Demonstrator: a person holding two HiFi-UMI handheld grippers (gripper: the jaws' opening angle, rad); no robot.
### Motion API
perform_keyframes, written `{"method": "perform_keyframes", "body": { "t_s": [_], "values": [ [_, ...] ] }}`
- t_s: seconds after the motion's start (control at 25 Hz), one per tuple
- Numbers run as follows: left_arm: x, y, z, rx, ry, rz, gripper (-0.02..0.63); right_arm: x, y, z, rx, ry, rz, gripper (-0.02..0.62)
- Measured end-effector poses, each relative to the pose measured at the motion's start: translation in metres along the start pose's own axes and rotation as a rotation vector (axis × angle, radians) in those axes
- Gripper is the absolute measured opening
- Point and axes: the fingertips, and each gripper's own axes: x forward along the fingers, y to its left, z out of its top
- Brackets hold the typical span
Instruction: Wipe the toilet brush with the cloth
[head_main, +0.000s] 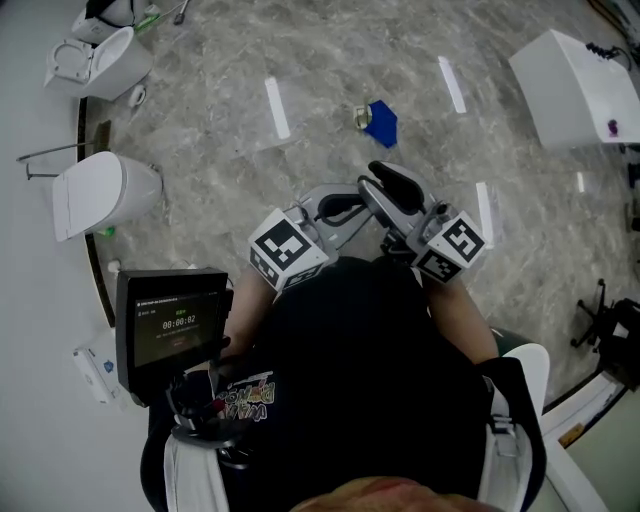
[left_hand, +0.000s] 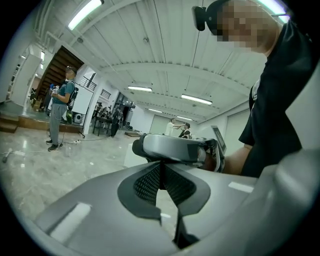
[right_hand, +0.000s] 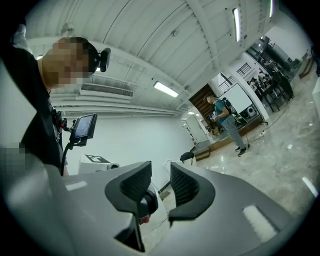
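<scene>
Head view: white toilet (head_main: 105, 190), blue cloth (head_main: 381, 124) well apart

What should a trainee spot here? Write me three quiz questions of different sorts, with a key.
1. True or false: the blue cloth is clamped in the left gripper.
2. The right gripper's jaws are: A) shut on the cloth, B) apart with nothing between them, C) pressed together.
3. Fill in: the nearer white toilet stands at the head view's ____ side.
Key: 1 false, the cloth lies on the marble floor and the left jaws are shut and empty; 2 B; 3 left.
</scene>
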Motion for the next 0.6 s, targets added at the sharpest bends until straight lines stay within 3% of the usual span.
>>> {"method": "perform_keyframes", "body": {
  "t_s": [0.08,0.2,0.32,0.44,0.6],
  "values": [
    [0.002,-0.001,-0.005,0.003,0.013,0.016,0.017,0.0,0.003,-0.004,-0.028,0.011,-0.013,0.076],
    [0.003,-0.001,-0.01,0.034,0.027,0.036,0.017,-0.001,0.008,-0.007,-0.063,0.026,-0.04,0.078],
    [0.005,0.002,-0.01,0.075,0.036,0.074,0.017,-0.003,0.01,-0.005,-0.033,0.01,-0.07,0.155],
    [0.001,0.015,-0.007,0.069,0.027,0.146,0.017,-0.007,0.011,-0.002,-0.035,-0.016,-0.066,0.17],
    [0.028,0.078,0.0,-0.02,0.018,0.262,0.017,-0.016,-0.058,0.005,-0.04,0.025,-0.107,0.175]
  ]
}}
